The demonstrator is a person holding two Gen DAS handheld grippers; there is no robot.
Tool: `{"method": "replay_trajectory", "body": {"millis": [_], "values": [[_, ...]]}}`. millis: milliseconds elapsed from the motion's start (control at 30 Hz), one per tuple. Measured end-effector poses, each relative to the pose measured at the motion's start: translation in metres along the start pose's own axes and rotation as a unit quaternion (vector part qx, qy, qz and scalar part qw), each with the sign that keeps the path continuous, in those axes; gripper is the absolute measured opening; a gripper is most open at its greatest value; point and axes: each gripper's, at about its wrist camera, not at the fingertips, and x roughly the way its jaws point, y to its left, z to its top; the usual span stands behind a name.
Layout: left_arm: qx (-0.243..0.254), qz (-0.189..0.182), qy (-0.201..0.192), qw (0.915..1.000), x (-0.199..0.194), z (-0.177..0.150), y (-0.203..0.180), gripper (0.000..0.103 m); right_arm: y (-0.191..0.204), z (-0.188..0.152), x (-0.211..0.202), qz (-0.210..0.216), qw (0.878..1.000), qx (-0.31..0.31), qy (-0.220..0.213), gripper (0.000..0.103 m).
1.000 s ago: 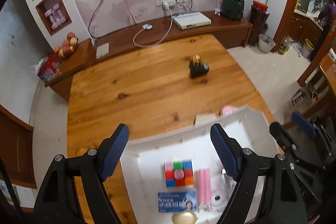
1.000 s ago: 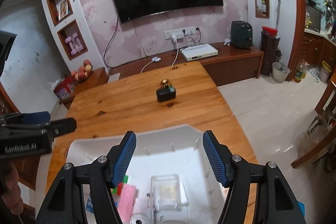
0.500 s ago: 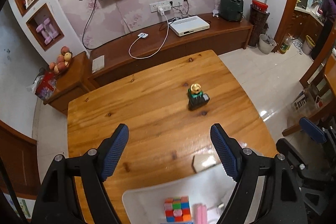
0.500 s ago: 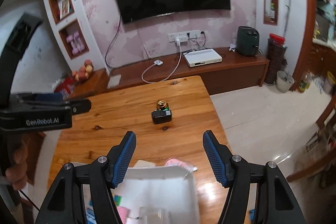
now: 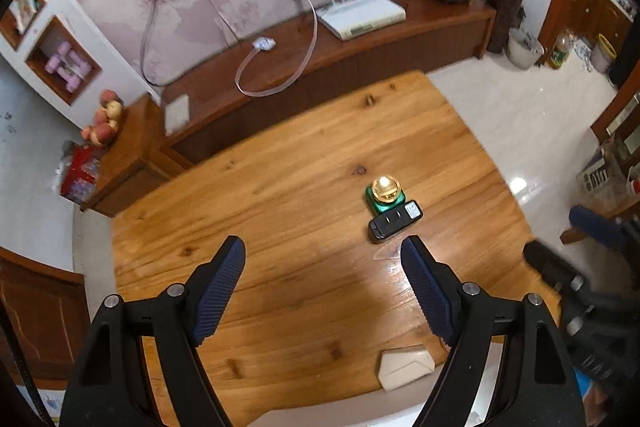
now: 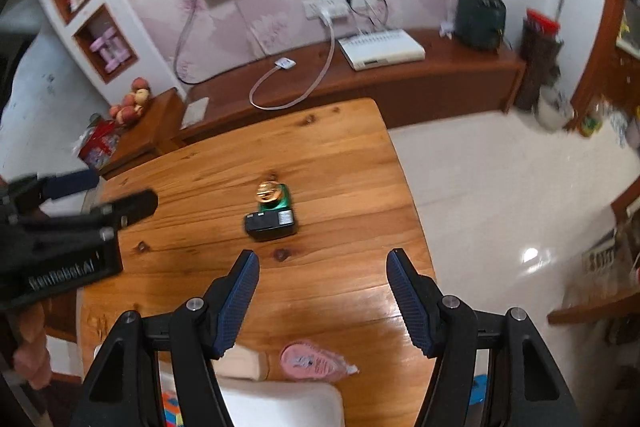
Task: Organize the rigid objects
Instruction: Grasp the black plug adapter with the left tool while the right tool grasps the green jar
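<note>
While both grippers are hovering empty over the table (image 5: 280,195), the next things to sort, a black plug (image 6: 270,223) with a green bottle (image 6: 276,198) touching its far side, are sitting out ahead of the fingers near mid-table. The right gripper (image 6: 322,297), jaws partly spread, is facing them almost straight ahead, slightly to its left, and looks the nearer. The left gripper (image 5: 322,291), jaws spread wider, is seeing the plug (image 5: 395,221) ahead and to its right. The plug is lying flat, long axis running roughly crosswise to the right gripper's fingers; the gold-capped bottle (image 5: 385,195) is standing upright.
</note>
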Motion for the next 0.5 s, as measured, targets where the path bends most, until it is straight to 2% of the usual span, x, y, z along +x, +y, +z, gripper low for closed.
{"method": "replay_trajectory", "body": {"millis": [167,333,500], "values": [[0.013,-0.043,0.028,0.9986,0.041,-0.005,-0.009,0.083,-0.024,0.016,0.028,0.011,0.998,0.050,0.031,0.067],[0.050,-0.037,0.036,0.9974,0.070,-0.008,-0.020,0.083,-0.035,0.029,0.050,0.042,0.994,0.091,0.049,0.067],[0.060,-0.078,0.038,0.9944,0.088,-0.003,-0.025,0.083,-0.033,0.037,0.070,0.048,0.991,0.103,0.067,0.067]]}}
